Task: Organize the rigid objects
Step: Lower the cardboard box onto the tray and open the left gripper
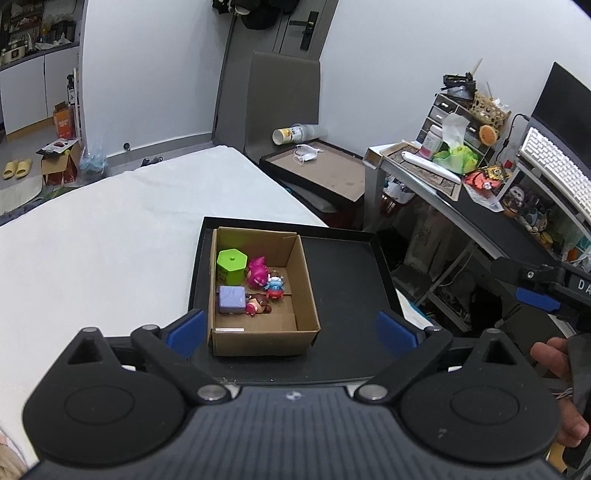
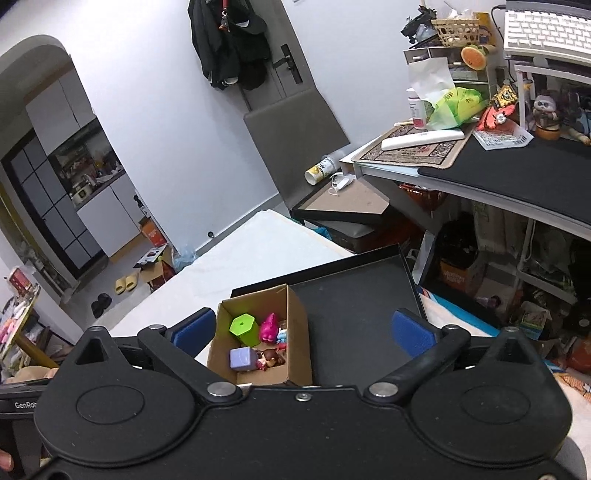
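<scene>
1. Your left gripper (image 1: 291,328) is released: its blue-padded fingers (image 1: 186,330) stand wide apart with nothing between them, held above the near edge of the tray.
2. Your right gripper (image 2: 303,328) is likewise released, blue pads (image 2: 410,332) fully spread and nothing held. In the left wrist view it shows at the right edge (image 1: 535,295), with your hand (image 1: 554,358) on its handle.
3. The open brown cardboard box (image 1: 306,291) sits on the left part of a shallow black rectangular tray (image 1: 347,273). The tray rests on a white bed (image 1: 110,229); the right part of the tray is bare.
4. Box contents, all gathered toward its left side:
   - a lime-green hexagonal plastic container (image 1: 231,264) in the far left corner, upright;
   - a lavender plastic cube (image 1: 232,299) just in front of it, against the left wall;
   - a magenta plastic figure (image 1: 257,272) right beside the green container;
   - a small blue-and-red toy figure (image 1: 275,288) next to the magenta one;
   - a brown-haired doll figure (image 1: 258,307) lying beside the cube, touching it.
5. The right wrist view confirms the same layout: box (image 2: 299,332), green container (image 2: 243,328), cube (image 2: 242,359), magenta figure (image 2: 269,328), doll (image 2: 271,358).
6. The box's right half is bare cardboard floor.
7. Surroundings: a cluttered table (image 2: 517,162) to the right carries a white keyboard (image 2: 546,33). A grey chair (image 1: 282,96) stands past the bed.
</scene>
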### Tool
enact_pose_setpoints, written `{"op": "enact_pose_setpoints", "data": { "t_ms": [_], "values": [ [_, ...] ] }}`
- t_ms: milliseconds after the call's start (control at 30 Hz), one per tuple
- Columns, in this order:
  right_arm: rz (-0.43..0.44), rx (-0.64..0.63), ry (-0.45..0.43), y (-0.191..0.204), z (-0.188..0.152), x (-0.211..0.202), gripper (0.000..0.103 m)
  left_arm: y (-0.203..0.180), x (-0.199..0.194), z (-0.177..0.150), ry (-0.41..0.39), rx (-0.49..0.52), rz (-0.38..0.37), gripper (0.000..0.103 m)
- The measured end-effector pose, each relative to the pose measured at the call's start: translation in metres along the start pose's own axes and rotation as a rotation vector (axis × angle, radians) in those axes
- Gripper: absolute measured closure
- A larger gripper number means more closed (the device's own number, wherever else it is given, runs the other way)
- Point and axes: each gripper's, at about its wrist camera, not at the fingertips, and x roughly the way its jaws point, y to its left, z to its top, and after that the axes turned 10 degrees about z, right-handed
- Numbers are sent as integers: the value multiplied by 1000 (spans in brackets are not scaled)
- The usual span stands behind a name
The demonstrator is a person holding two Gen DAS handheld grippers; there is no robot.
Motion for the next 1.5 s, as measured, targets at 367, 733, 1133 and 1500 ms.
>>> {"op": "enact_pose_setpoints", "data": {
  "t_ms": [367,733,1133,1500],
  "values": [
    [-15,-25,44,19,-12,-22,0,5,-31,-16,-49,-15,14,4],
    [22,-64,62,42,-25,-51,0,1,-59,-34,-60,16,74,4],
    [18,-99,72,48,-41,-64,0,-8,-77,-48,-100,56,102,4],
    [34,-107,70,50,-48,-71,0,-14,-86,-55,-104,76,84,4]
  ]
}}
